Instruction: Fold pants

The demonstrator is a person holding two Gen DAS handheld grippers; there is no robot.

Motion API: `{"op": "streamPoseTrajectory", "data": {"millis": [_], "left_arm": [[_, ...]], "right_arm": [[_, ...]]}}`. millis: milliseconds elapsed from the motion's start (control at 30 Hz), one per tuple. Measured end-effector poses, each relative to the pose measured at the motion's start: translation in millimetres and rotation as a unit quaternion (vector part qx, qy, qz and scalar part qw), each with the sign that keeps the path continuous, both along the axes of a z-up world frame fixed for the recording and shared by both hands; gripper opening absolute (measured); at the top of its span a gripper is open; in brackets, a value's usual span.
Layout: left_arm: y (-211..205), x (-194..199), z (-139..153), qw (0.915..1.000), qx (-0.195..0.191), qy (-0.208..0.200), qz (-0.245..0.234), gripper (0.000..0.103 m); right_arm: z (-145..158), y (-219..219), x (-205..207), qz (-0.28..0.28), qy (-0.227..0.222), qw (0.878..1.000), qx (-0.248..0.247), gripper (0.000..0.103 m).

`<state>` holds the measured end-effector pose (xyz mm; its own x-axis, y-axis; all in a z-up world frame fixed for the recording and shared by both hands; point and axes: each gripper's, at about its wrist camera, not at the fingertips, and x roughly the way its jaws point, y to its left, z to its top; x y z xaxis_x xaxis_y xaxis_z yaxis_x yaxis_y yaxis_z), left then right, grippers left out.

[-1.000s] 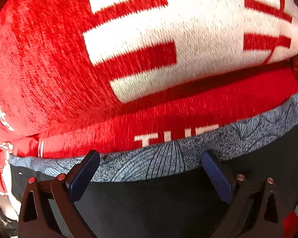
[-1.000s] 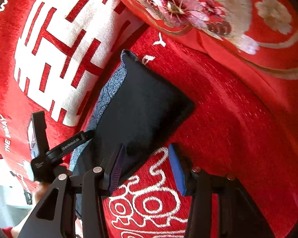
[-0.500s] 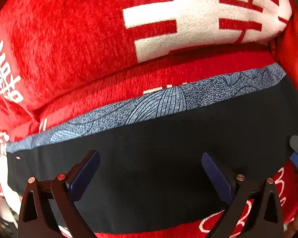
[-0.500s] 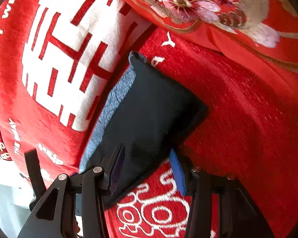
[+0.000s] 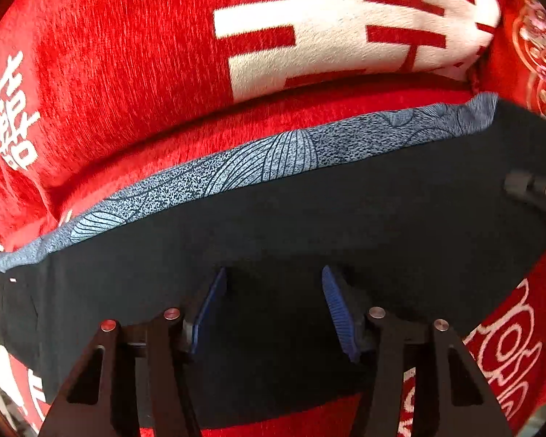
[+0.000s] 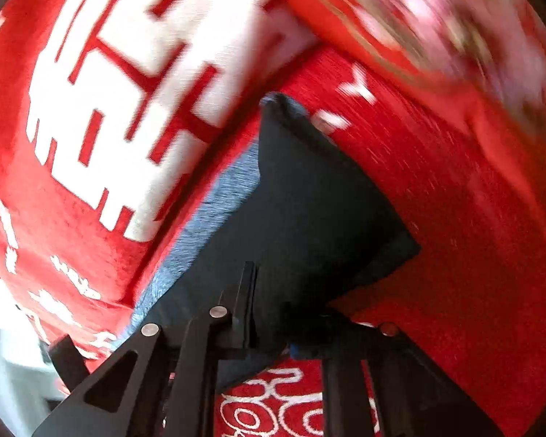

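The dark navy pants (image 5: 345, 225) lie folded in a long band on the red bedspread, with a grey-blue patterned strip (image 5: 273, 153) along their far edge. My left gripper (image 5: 273, 291) hovers over the band's near middle, its jaws partly closed with a gap and nothing between them. In the right wrist view the pants (image 6: 309, 200) run away from me. My right gripper (image 6: 273, 306) is shut on the pants' near edge. The right gripper's tip (image 5: 527, 187) shows at the right end in the left wrist view.
A red and white pillow (image 5: 327, 29) lies just behind the pants. A red embroidered floral cushion (image 6: 436, 18) lies at the far right. The red bedspread (image 6: 473, 255) with white swirl patterns lies under everything. The bed edge and pale floor (image 6: 3, 364) show at the lower left.
My left gripper pulled back over the pants and narrowed its jaws. My right gripper closed on the pants' near edge and is moving, blurring its view.
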<state>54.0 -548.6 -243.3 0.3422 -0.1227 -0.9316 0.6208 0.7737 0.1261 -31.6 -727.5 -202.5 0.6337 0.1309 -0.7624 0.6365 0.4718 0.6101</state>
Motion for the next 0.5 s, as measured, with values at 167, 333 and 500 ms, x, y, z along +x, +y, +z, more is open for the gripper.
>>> {"op": "streamPoseTrajectory", "data": {"millis": [167, 333, 500], "left_arm": [[11, 2, 2, 0.9997, -0.024, 0.007, 0.0, 0.056], [17, 0, 0, 0.9987, -0.051, 0.002, -0.006, 0.055], [59, 20, 23, 0.9952, -0.069, 0.07, -0.002, 0.055]], "right_arm": [[61, 34, 29, 0.062, -0.02, 0.994, -0.084, 0.014], [106, 91, 62, 0.151, -0.024, 0.975, -0.164, 0.014], [130, 146, 91, 0.206, -0.001, 0.952, -0.227, 0.014]]}}
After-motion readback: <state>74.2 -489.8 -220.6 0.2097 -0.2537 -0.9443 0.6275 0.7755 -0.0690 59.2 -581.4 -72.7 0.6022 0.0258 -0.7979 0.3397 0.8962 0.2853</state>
